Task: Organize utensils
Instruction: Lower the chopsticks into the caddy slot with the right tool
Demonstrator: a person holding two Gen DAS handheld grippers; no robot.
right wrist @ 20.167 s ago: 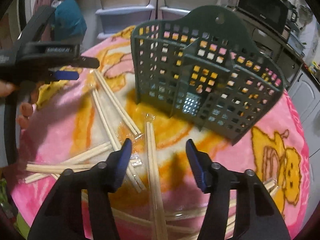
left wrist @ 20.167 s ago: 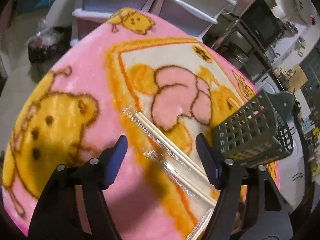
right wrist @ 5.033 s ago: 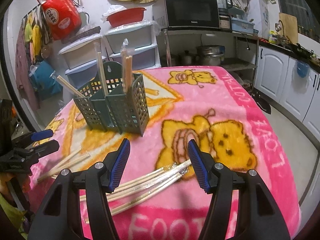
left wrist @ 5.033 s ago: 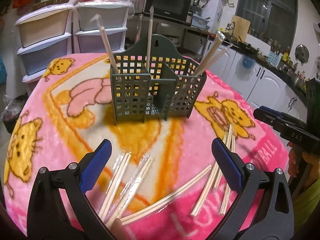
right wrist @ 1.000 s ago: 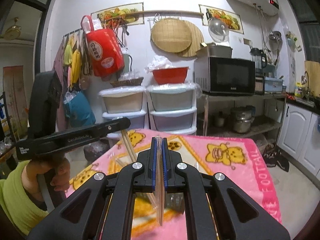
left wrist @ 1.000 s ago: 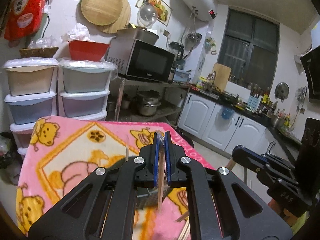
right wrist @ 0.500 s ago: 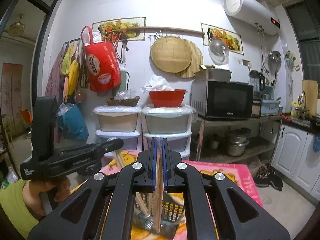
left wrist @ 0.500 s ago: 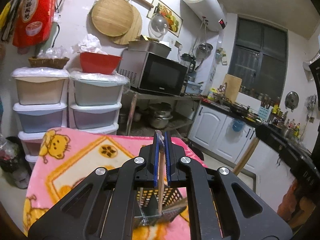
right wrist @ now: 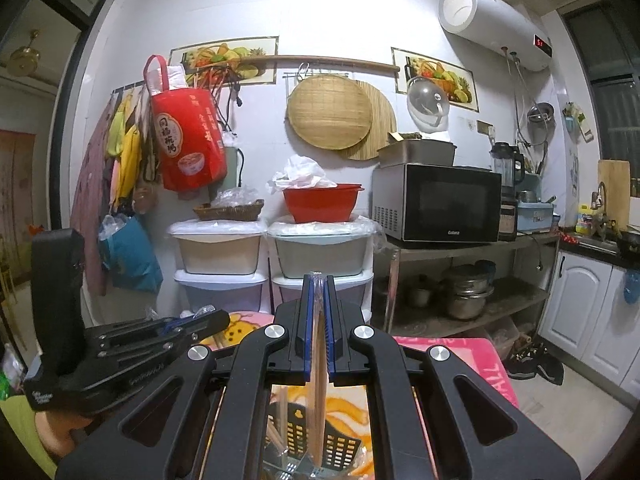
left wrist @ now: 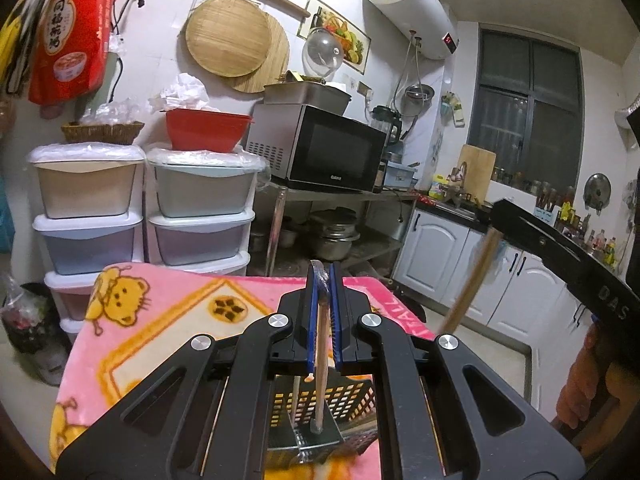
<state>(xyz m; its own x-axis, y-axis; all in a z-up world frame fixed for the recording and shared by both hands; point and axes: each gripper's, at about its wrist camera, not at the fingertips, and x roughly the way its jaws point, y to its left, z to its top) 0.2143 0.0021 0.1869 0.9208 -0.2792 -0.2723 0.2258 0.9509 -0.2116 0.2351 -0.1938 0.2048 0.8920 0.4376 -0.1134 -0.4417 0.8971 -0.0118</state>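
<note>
The left tongs (left wrist: 323, 320) pinch a wrapped chopstick pair (left wrist: 320, 364) upright, its lower end down inside the dark green utensil basket (left wrist: 320, 416). Black arms hide most of that basket and the pink blanket (left wrist: 160, 312) on the bench. The right tongs (right wrist: 318, 328) clamp another wrapped chopstick pair (right wrist: 318, 400) above the same basket; whether its tip is inside cannot be told.
</note>
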